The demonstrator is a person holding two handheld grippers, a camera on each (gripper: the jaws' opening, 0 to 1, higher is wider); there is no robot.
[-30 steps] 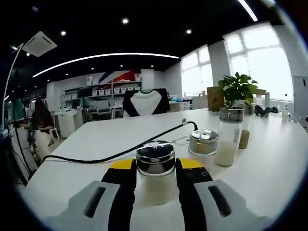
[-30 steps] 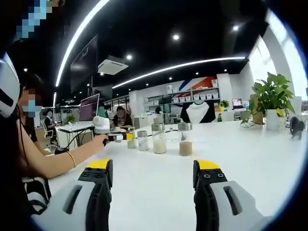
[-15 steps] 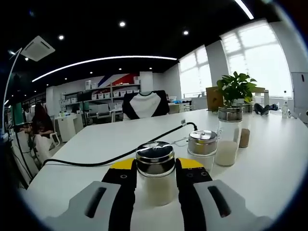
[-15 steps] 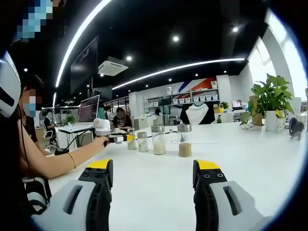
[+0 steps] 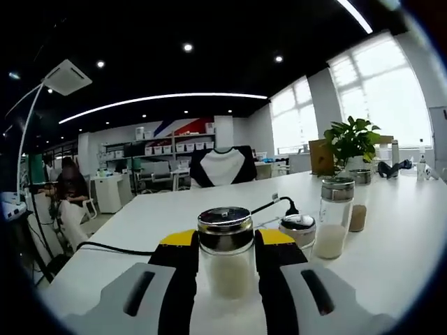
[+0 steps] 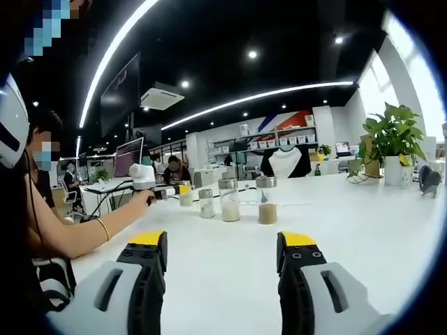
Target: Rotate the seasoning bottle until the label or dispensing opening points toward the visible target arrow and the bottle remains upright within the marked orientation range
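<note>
the seasoning bottle (image 5: 225,251) stands upright between the jaws of the left gripper (image 5: 225,262), which are closed in against its glass sides just under the shiny metal cap, so the gripper has it firmly in hold; it looks raised a little off the white table (image 5: 391,258), though the contact underneath is hidden. taking that bottle as the landmark, a shorter jar (image 5: 298,230) sits just beyond it to the right, a taller jar of white powder (image 5: 333,218) stands further right again, a jar of brown powder (image 5: 358,213) is behind that, and a black cable (image 5: 112,248) trails off to its left. in the right gripper view the same row of jars (image 6: 227,201) is seen well away across the table, with a hand (image 6: 140,202) holding the left gripper there, while the right gripper (image 6: 222,279) hovers with its jaws wide apart and nothing between them. the bottle is likely rigid glass, smooth and slippery, partly filled and so fairly light, and breakable if dropped; the straight glass wall below the cap seems the safest place to grip while turning it. no target arrow or label can be made out
</note>
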